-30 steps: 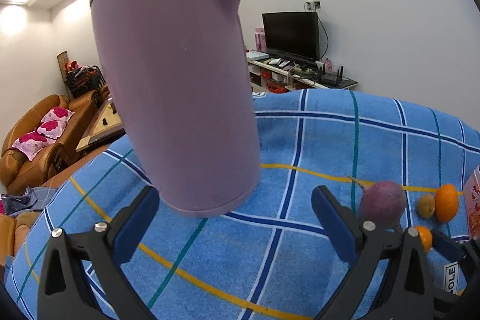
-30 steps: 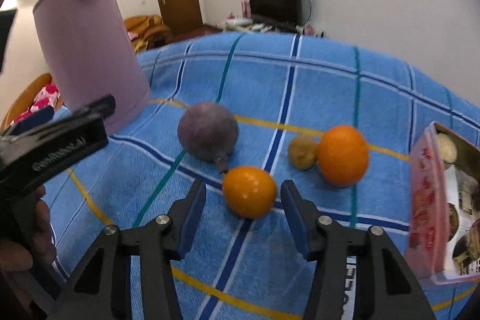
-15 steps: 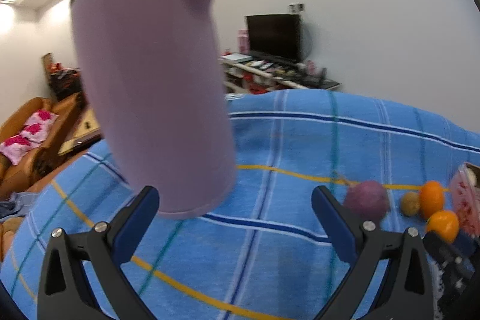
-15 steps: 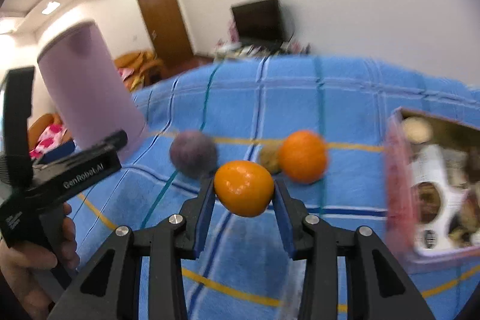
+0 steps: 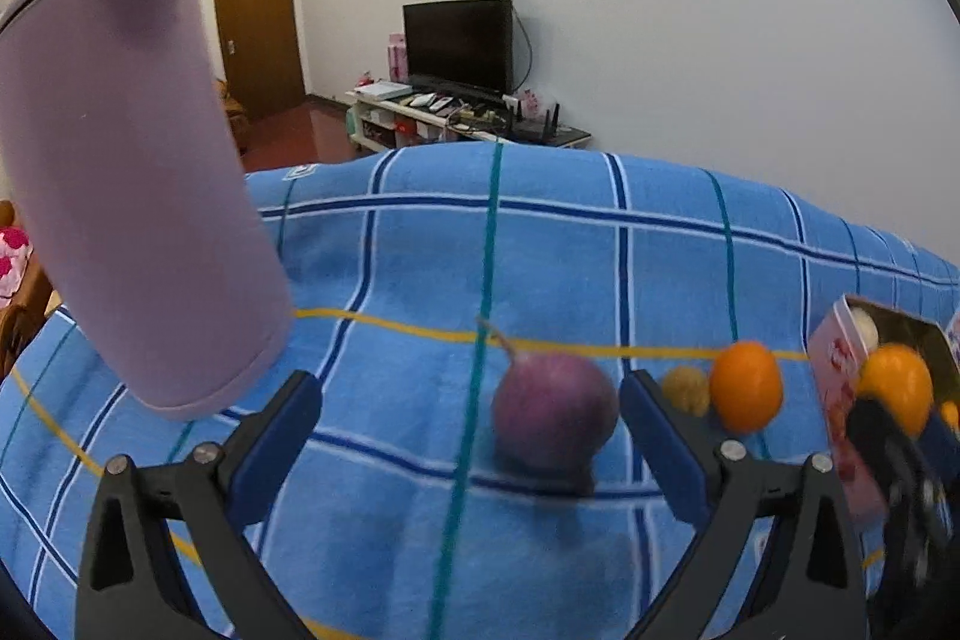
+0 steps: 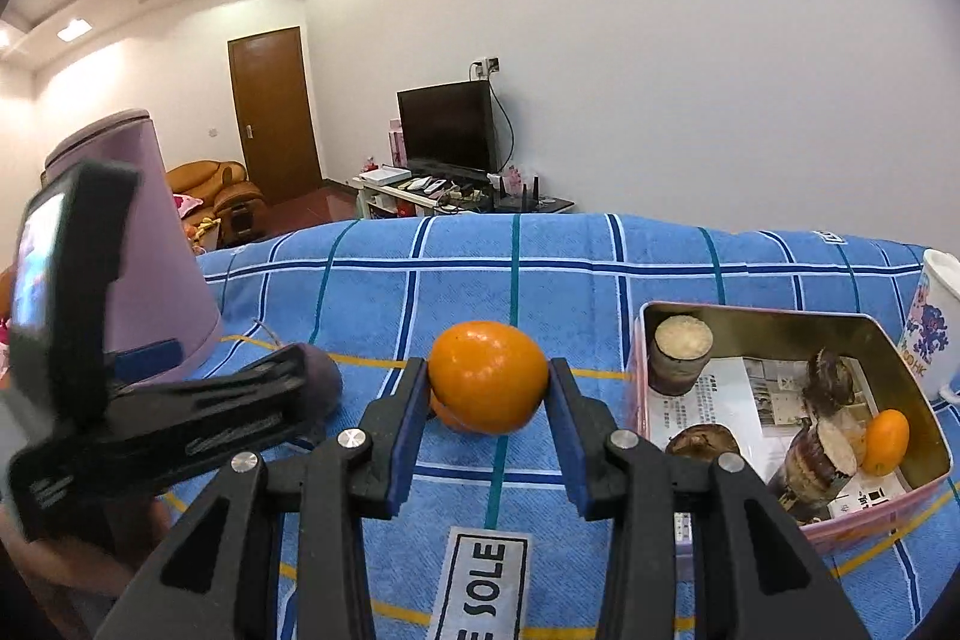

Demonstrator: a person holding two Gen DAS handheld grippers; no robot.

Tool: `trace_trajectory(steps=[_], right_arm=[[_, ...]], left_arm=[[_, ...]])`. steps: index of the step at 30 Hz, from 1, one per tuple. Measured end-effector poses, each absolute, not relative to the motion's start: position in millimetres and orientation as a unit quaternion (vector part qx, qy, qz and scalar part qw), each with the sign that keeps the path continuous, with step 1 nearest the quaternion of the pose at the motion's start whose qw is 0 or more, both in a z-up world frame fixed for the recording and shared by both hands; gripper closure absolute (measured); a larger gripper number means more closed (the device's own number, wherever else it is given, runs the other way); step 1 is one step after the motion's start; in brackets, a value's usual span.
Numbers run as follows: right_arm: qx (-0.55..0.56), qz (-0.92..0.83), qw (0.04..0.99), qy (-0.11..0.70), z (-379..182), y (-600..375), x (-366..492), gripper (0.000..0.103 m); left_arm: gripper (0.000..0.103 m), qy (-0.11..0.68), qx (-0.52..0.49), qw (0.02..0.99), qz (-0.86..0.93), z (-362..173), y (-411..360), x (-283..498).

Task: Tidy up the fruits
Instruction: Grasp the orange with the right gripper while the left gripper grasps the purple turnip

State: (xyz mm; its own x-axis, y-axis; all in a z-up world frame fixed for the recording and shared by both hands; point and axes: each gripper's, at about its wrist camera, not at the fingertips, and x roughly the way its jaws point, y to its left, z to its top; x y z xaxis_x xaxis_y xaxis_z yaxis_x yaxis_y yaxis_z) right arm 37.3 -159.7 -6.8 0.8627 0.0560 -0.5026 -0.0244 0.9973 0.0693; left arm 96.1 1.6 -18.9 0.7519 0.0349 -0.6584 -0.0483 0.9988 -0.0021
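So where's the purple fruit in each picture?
Left wrist: purple fruit sits low and centre, between the open left gripper's fingers, on the cloth.
Right wrist: only its edge shows at left, behind the left gripper.
Shared landmark: the TV.

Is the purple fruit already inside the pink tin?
No, the purple fruit lies on the blue cloth, left of the pink tin.

Tall purple kettle (image 5: 132, 196) on a blue checked cloth (image 6: 540, 268), white mug (image 6: 933, 322) at the cloth's right edge, black TV (image 6: 447, 127), brown door (image 6: 273, 112), orange-brown armchair (image 6: 222, 196)
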Motion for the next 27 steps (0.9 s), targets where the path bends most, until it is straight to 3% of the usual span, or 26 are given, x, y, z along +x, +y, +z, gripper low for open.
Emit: trace_trajectory(steps=[5, 14, 18, 27], right_arm=[[0.032, 0.020, 0.966, 0.257, -5.7, -165.2, 28.6, 0.062], [0.033, 0.027, 0.963, 0.267, -9.1, -162.6, 32.2, 0.062], [0.032, 0.025, 0.962, 0.269, -10.1, -161.2, 33.5, 0.062], [0.035, 0.020, 0.964, 0.264, -9.4, -161.9, 33.2, 0.062]], left_arm=[[0.018, 0.386, -0.022, 0.922, 0.020, -30.9, -12.9, 121.7], [0.024, 0.417, -0.045, 0.908, -0.025, -47.1, -21.3, 132.2], [0.049, 0.428, -0.067, 0.900, -0.038, -51.2, -16.8, 138.6], [0.049, 0.411, -0.102, 0.905, -0.033, -49.9, 0.0, 129.1]])
